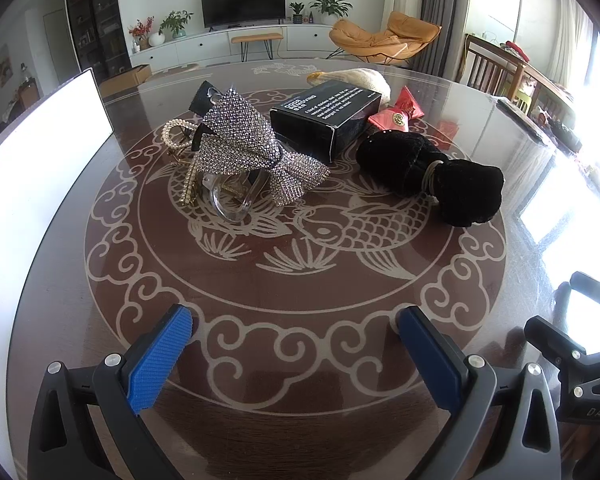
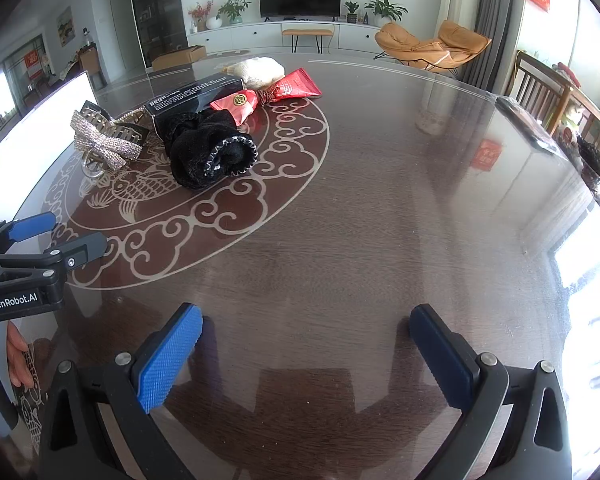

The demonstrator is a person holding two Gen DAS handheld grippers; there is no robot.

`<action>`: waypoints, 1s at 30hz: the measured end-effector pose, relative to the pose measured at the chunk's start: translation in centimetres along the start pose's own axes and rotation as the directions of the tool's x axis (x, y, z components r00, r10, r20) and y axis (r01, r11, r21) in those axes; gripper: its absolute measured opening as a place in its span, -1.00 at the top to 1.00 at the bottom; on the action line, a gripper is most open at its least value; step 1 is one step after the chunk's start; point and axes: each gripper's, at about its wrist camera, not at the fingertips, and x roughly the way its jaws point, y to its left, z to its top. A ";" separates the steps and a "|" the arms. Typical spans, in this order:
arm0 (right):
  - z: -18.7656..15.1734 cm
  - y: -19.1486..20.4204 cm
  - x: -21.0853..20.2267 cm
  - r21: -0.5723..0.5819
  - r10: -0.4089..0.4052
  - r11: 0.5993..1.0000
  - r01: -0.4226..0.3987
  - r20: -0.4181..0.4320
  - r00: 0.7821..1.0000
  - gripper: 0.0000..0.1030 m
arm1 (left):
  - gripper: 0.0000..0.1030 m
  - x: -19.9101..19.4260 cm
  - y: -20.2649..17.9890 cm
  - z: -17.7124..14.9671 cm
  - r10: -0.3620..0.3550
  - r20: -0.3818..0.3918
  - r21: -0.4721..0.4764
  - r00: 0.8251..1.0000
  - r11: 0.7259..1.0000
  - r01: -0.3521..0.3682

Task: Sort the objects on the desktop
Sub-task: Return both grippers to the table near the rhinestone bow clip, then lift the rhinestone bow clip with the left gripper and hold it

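Both tongs hang wide open over the table (image 1: 60,240), gripping nothing: the left tongs (image 1: 294,344) point at the fish medallion (image 1: 332,232) inlaid in the top, and the right tongs (image 2: 306,344) hover over bare wood well to the right of it. The things to sort lie in a cluster on the medallion's far half. A black box (image 1: 328,116) lies near its middle. Left of the box sits a rhinestone bow (image 1: 252,148), resting over a clear clip (image 1: 232,200), with a pearl clip (image 1: 178,132) just beyond it. Right of the box lies a black velvet roll (image 1: 432,176), tied round the middle. Behind the box are a red packet (image 1: 396,114) and a cream pouch (image 1: 364,78), touching one another. A white board (image 1: 40,168) stands at the table's left edge, well apart from the medallion.
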 end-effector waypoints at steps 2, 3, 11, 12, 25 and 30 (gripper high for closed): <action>0.0 0.0 0.0 0.000 0.000 1.000 0.000 0.000 1.000 -1.00 | -1.00 -0.2 0.1 -0.2 -0.021 -0.006 0.035 1.000 0.999 0.021; 0.0 0.0 0.0 0.000 0.000 1.000 0.000 0.000 1.000 -1.00 | -1.00 -0.3 0.2 -0.3 -0.028 -0.013 0.046 1.000 0.999 0.028; -0.1 -0.1 0.0 0.002 -0.001 1.000 0.001 0.001 1.000 -1.00 | -1.00 -2.7 2.1 2.7 -0.010 0.104 -0.044 0.995 0.999 0.015; -0.1 -0.1 0.0 0.002 -0.002 1.000 0.002 0.001 1.000 -1.00 | -1.00 -2.9 2.3 3.8 -0.006 0.120 -0.067 0.993 0.998 0.014; -0.2 0.0 0.0 0.004 -0.004 1.000 0.004 0.004 1.000 -1.00 | -1.00 1.9 4.7 6.1 0.042 0.041 -0.057 0.998 0.998 -0.040; -0.2 -0.1 0.0 0.004 -0.004 1.000 0.004 0.004 1.000 -1.00 | -1.00 0.1 5.7 1.1 0.023 0.005 0.003 1.000 1.000 -0.023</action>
